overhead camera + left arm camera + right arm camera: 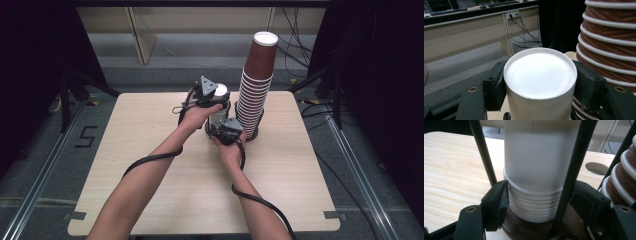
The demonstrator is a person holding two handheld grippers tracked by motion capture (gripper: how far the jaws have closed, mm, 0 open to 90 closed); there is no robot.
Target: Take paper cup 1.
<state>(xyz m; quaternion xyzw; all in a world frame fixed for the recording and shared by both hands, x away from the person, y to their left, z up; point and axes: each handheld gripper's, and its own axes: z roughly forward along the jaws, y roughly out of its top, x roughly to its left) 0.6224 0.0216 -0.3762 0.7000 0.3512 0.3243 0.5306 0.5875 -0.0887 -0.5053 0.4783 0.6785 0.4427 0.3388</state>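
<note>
A white paper cup [220, 93], turned upside down, sits between the jaws of my left gripper [218, 100], which is shut on its sides. In the left gripper view the cup's flat base [540, 72] faces the camera. Below it, a short nested stack of white cups [534, 205] stands on a dark brown base [524, 227] between thin black upright rods [482, 152]. My right gripper [226, 127] is shut on the rims of that stack, close to the table. The held cup still overlaps the top of the stack.
A tall tower of upside-down brown cups [256, 85] stands just right of both grippers, almost touching them. The wooden table [150, 150] has a round hole [596, 168] near the tower. Cables trail from both grippers toward the front edge.
</note>
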